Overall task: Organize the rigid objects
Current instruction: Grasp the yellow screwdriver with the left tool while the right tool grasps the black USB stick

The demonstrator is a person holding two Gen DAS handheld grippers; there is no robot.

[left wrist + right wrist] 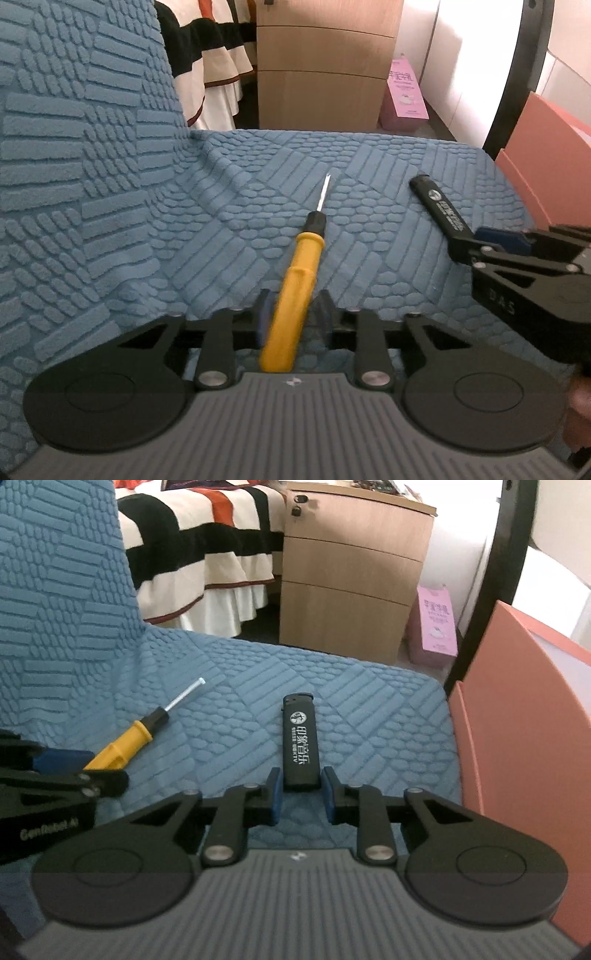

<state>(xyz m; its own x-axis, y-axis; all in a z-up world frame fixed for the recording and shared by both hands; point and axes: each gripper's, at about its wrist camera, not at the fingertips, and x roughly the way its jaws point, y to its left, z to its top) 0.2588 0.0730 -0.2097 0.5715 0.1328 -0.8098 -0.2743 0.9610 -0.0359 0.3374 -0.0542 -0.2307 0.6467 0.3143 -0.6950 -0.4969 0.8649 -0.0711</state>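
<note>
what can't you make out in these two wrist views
- Left wrist view: the butt of the screwdriver is hidden behind the left gripper body.
- Left wrist view: the lighter base is covered by the right gripper.
- Right wrist view: the orange box is cut by the frame edge; its inside is unseen.

Yellow screwdriver (299, 273), black lighter (301, 744) flat on blue cushion (369, 720).

Two wrist fisheyes, close above blue seat cover (229, 206), angled downward, sharing screwdriver (295, 280) and lighter (300, 742)
</note>
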